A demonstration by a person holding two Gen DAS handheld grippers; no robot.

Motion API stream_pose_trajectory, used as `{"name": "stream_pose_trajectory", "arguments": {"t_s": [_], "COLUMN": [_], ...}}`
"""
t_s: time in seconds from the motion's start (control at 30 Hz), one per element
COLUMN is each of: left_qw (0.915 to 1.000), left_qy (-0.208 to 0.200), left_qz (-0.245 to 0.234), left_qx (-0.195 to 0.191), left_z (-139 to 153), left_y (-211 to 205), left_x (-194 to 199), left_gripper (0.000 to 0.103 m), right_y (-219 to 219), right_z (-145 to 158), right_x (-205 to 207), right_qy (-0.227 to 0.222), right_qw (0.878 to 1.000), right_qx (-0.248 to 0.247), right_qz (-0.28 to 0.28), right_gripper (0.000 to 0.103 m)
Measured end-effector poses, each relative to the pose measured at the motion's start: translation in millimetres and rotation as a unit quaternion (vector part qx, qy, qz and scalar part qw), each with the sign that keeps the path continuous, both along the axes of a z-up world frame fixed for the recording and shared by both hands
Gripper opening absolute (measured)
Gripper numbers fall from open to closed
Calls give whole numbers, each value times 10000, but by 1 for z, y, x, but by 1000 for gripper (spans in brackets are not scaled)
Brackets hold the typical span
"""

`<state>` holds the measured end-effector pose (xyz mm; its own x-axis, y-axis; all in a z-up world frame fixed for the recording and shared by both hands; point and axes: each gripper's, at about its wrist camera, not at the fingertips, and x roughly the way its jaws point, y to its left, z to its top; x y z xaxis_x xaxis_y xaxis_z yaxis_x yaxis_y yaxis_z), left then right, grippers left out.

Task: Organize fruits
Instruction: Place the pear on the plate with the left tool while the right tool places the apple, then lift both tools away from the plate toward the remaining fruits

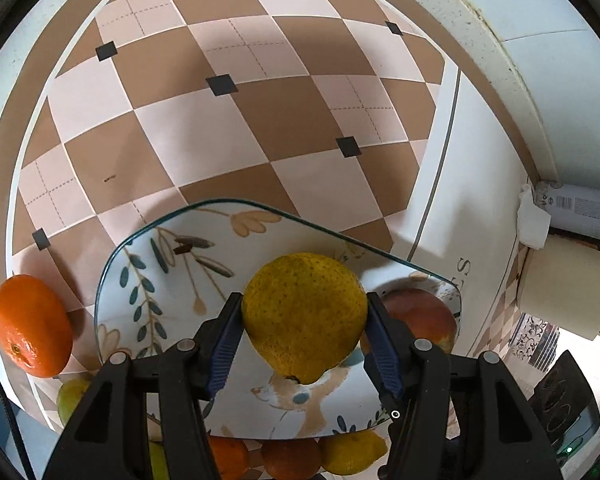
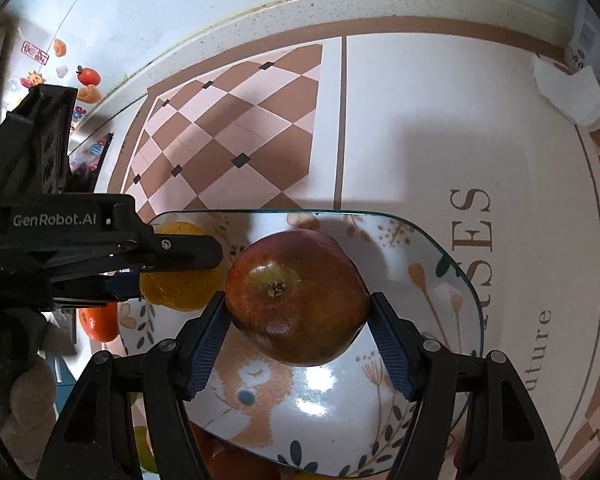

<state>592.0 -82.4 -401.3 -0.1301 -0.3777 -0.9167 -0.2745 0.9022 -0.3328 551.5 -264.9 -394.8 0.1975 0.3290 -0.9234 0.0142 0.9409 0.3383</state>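
My left gripper [image 1: 304,312] is shut on a yellow pear [image 1: 304,312] and holds it over a patterned plate [image 1: 160,272]. My right gripper [image 2: 298,300] is shut on a red-brown pear [image 2: 298,300] over the same plate [image 2: 440,272]. In the right wrist view the left gripper [image 2: 204,254] comes in from the left with the yellow pear [image 2: 176,288]. The red pear also shows in the left wrist view [image 1: 420,316], to the right of the yellow one.
An orange mandarin [image 1: 30,326] lies left of the plate on the checkered mat [image 1: 220,128]. Several oranges and lemons [image 1: 348,452] lie below the plate's near edge. A paper roll [image 1: 564,288] and a tissue [image 2: 568,92] sit at the right.
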Motion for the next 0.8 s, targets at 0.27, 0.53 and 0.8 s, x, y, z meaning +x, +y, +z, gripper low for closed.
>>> {"name": "stream_pose_trajectory", "arguments": {"t_s": [0.27, 0.53, 0.8], "left_qw": [9986, 9945, 9641], "left_qy": [-153, -479, -1535], "left_qz": [-386, -691, -1265], "left_qx": [322, 619, 1761], "left_z": [8, 30, 91], "left_y": [-17, -16, -14], "left_x": [3, -3, -46], "left_gripper": [76, 87, 87], "right_y": [-2, -10, -23], "right_z": [-1, 33, 75], "right_x": [0, -11, -49], "right_qy": [375, 311, 415], "right_qw": [9990, 9965, 9929], "right_qx": [-145, -619, -906], "right_qz": [-178, -473, -643], "right_gripper": [74, 89, 89]}}
